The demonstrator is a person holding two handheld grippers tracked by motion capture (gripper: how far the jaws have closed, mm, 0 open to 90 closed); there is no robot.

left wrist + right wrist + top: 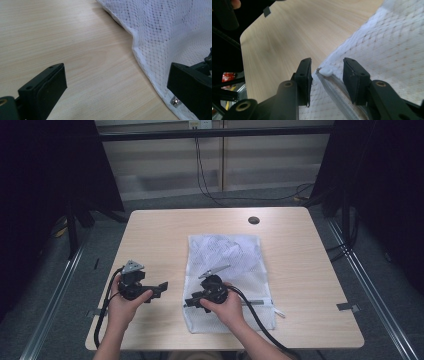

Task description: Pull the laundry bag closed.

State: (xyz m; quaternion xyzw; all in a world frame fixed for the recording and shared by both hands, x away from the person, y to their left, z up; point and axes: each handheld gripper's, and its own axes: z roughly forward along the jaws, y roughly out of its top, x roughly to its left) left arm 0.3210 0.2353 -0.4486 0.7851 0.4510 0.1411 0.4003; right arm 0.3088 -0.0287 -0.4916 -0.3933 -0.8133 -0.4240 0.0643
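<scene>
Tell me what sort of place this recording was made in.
Probably a lab or studio recording bay, not a home: a lone wooden table stands between dark curtains, cables hang from a wall socket across grey carpet, and metal rails flank the table.

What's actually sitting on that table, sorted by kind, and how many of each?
White mesh laundry bag: 1
Handheld black grippers: 2, the left gripper and the right gripper
Round dark hole in the table: 1
Total: 4
</scene>
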